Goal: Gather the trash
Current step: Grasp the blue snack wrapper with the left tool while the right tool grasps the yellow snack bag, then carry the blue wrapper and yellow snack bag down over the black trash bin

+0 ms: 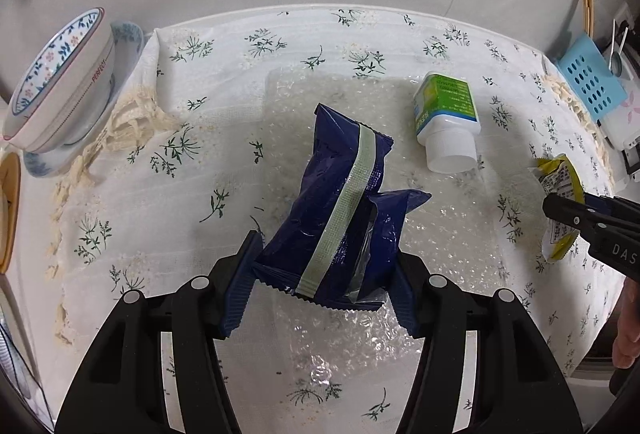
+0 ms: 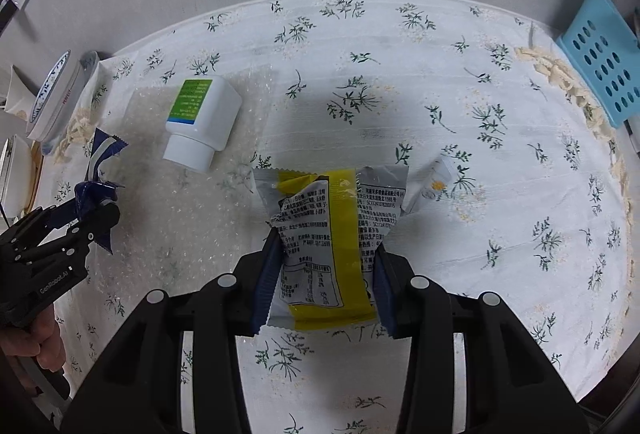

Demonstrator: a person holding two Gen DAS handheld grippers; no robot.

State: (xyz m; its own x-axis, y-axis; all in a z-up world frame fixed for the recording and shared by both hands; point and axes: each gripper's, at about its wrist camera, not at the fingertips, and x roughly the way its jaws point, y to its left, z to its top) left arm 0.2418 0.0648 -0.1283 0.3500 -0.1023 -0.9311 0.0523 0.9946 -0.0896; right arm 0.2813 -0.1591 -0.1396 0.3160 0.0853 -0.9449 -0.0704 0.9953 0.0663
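Pinching a crumpled dark blue wrapper between its ribbed pads, the left gripper holds the packet just above a sheet of bubble wrap spread on the floral tablecloth; a pale green strip runs down the packet's length, and its torn lower edge sits between the two fingers. The right gripper is clamped on a yellow-and-grey snack wrapper — printed text faces the camera, and the jaws squeeze the packet in at its middle so that it bulges above and below. A white bottle with a green label lies on its side on the bubble wrap, apart from both wrappers, its cap end toward the cameras. Just past the yellow wrapper a small white tube rests on the cloth. At the table's left edge stacked patterned bowls tilt on a saucer, and at the right edge stands a light blue perforated basket. A hand grips the left tool's handle.
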